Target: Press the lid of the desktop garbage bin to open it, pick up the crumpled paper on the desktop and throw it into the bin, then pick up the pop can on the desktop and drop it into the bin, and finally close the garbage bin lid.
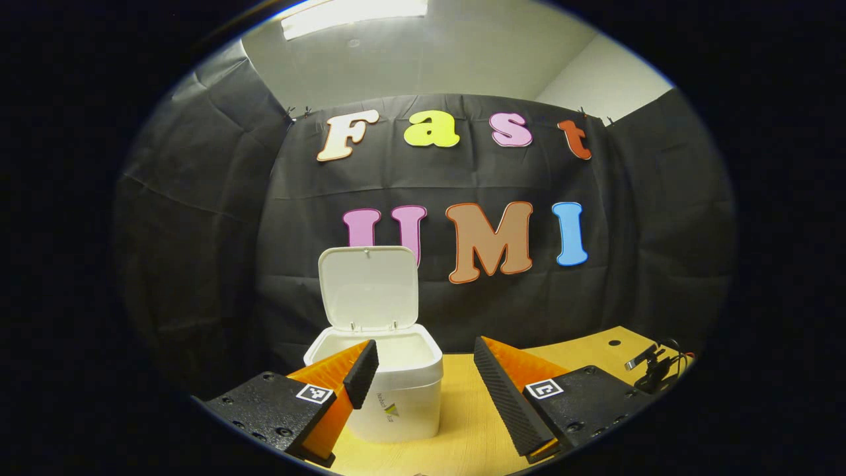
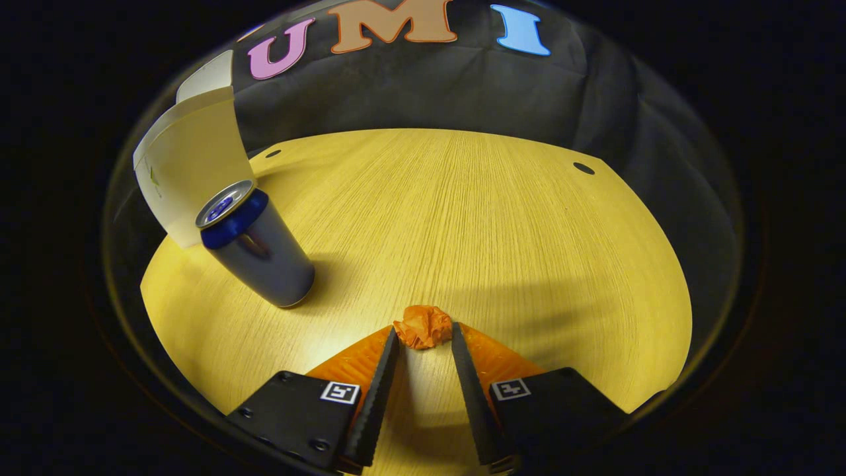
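Left gripper [image 1: 423, 370]: fingers spread, gripping nothing, hanging in front of the bin [image 1: 390, 390]. Lid [image 1: 368, 287] stands upright at the back, so the opening step looks done and this gripper is just parked clear. Small logo on the bin front, too small to read

Right gripper view, left to right: bin wall at far left, pop can [image 2: 254, 244] upright on the bench [image 2: 462, 218] just in front of it, no readable print. Crumpled paper [image 2: 423, 326] lies on the bench at the tips of the right gripper [image 2: 423, 344]; fingers bracket it, can't tell if they're pressing on it. Likely lined up for the paper pick. Square markers on both grippers
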Demonstrator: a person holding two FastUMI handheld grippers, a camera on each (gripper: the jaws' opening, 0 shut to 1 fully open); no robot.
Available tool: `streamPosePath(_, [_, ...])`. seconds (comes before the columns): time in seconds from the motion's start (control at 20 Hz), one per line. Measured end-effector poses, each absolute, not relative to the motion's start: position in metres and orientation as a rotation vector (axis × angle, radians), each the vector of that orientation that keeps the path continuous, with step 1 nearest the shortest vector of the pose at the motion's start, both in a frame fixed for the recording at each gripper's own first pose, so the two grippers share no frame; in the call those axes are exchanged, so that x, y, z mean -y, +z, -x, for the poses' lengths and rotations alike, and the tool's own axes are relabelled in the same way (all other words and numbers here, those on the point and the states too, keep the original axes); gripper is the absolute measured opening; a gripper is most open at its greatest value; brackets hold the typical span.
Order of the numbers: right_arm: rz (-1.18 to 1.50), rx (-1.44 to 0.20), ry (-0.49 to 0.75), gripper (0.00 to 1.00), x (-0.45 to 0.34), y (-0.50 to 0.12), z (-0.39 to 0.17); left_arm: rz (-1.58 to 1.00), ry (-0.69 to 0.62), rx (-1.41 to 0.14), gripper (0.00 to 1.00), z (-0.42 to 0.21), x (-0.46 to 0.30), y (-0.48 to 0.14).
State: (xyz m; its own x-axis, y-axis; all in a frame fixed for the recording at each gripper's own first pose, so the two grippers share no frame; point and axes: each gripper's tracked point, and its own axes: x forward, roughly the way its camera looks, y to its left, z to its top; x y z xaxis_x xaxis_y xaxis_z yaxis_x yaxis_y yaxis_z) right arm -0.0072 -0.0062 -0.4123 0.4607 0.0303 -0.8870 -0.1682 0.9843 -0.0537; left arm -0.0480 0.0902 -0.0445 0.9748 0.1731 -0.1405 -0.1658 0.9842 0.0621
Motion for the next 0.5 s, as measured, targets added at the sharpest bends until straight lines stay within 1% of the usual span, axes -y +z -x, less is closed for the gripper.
streamPosePath(0.05, [0.143,-1.081,0.131,0.55,0.007,-0.414,0.005,-0.048,0.173,-0.149,0.90,0.049,-0.091,-0.045])
streamPosePath(0.15, [0.139,-1.069,0.132,0.44,0.006,-0.415,0.005,-0.049,0.178,-0.152,0.90,0.050,-0.092,-0.046])
streamPosePath(0.25, [0.127,-1.052,0.131,0.37,0.005,-0.412,0.006,-0.051,0.178,-0.155,0.90,0.050,-0.090,-0.046])
streamPosePath(0.3, [0.123,-1.031,0.130,0.42,0.006,-0.407,0.004,-0.052,0.177,-0.157,0.90,0.050,-0.090,-0.047])
streamPosePath(0.35, [0.117,-0.994,0.127,0.42,0.004,-0.401,0.000,-0.055,0.176,-0.159,0.90,0.050,-0.089,-0.046])
streamPosePath(0.4, [0.101,-0.959,0.136,0.37,0.001,-0.388,-0.003,-0.057,0.175,-0.161,0.90,0.050,-0.089,-0.047])
streamPosePath(0.5, [0.078,-0.878,0.160,0.37,-0.007,-0.356,-0.016,-0.056,0.171,-0.165,0.90,0.050,-0.088,-0.048])
